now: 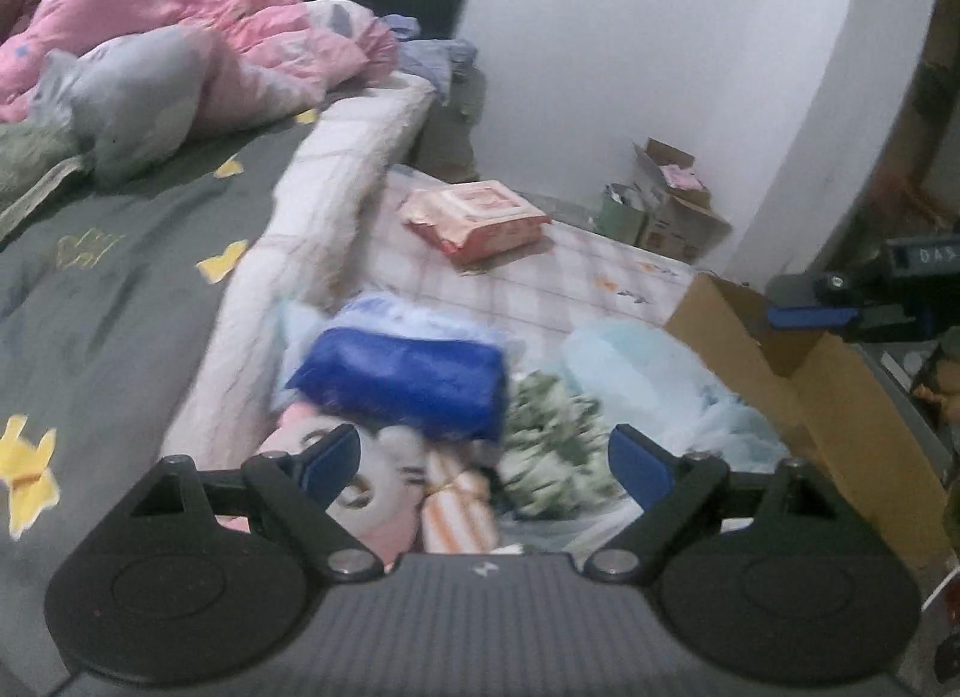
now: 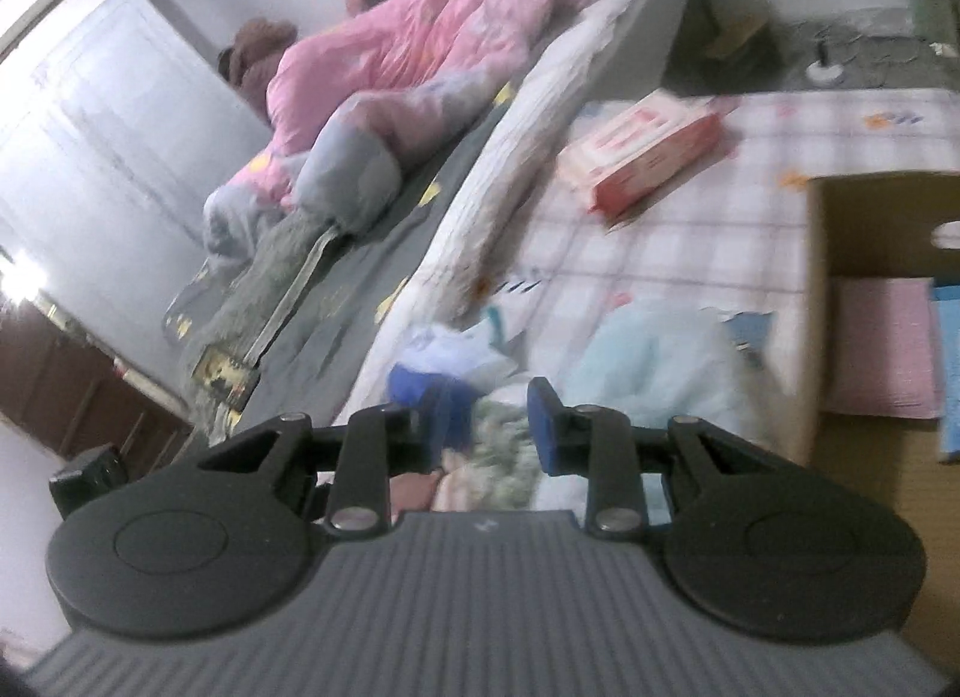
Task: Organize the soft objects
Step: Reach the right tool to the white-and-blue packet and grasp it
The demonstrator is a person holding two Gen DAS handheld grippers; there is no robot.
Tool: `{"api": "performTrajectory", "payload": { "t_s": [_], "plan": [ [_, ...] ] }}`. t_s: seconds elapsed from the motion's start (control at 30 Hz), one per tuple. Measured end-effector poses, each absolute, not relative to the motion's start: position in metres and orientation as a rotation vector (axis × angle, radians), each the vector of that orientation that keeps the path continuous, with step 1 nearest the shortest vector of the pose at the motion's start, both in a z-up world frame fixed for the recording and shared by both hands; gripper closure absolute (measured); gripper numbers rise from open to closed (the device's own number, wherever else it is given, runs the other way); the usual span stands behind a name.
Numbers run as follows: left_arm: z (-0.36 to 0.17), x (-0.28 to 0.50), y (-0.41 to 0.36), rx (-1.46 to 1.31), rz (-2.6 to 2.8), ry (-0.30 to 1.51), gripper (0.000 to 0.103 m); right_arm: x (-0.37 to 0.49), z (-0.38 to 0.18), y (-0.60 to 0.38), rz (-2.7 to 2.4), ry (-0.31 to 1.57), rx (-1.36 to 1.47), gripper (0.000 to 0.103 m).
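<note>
While the left gripper [image 1: 486, 460] gaped empty and the right gripper [image 2: 489, 427] stood slightly parted, nothing between | soft pile [image 1: 420, 397] lay just beyond on checked mattress [image 2: 660, 253] | cardboard box [image 2: 810, 337] beside held pink cloth [image 2: 882, 349], blue cloth [image 2: 949, 361]

Both cams sat on the grippers, looking fwd along the fingers and tilted down. Left wrist view hung close over a heap of soft things on the checked mattress [image 1: 540, 271], facing the white wall, w/ the bed [image 1: 120, 289] at left and the cardboard box [image 1: 840, 397] at right. Right wrist view was rolled, so the bed [image 2: 372, 277] ran diagonally; it looked into the box [image 2: 822, 337] at right. Both shared mattress [image 2: 690, 253], the pink packet [image 1: 480, 214] [image 2: 648, 151], heap, bed and box.
</note>
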State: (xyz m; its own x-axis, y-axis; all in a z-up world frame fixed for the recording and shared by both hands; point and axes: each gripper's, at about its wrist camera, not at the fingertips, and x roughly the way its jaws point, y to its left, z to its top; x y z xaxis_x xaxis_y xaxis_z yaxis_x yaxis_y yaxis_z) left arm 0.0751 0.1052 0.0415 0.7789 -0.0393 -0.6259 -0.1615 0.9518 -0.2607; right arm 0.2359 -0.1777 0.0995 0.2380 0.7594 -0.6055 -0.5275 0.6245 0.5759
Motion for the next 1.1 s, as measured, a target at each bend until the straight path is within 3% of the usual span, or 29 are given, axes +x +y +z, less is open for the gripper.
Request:
{"api": "performTrajectory", "payload": {
  "t_s": [0.6,0.8,1.1],
  "plan": [
    [0.002,0.004,0.130,-0.352,0.010,0.739,0.015,0.165,0.031,-0.080,0.976,1.195,0.256,0.072],
    [0.002,0.008,0.131,-0.316,-0.004,0.712,0.021,0.168,0.029,-0.068,0.951,1.202,0.279,0.072],
    [-0.003,0.033,0.148,-0.366,0.008,0.708,0.039,0.219,0.004,0.001,0.870,1.227,0.244,0.073]
  ]
}}
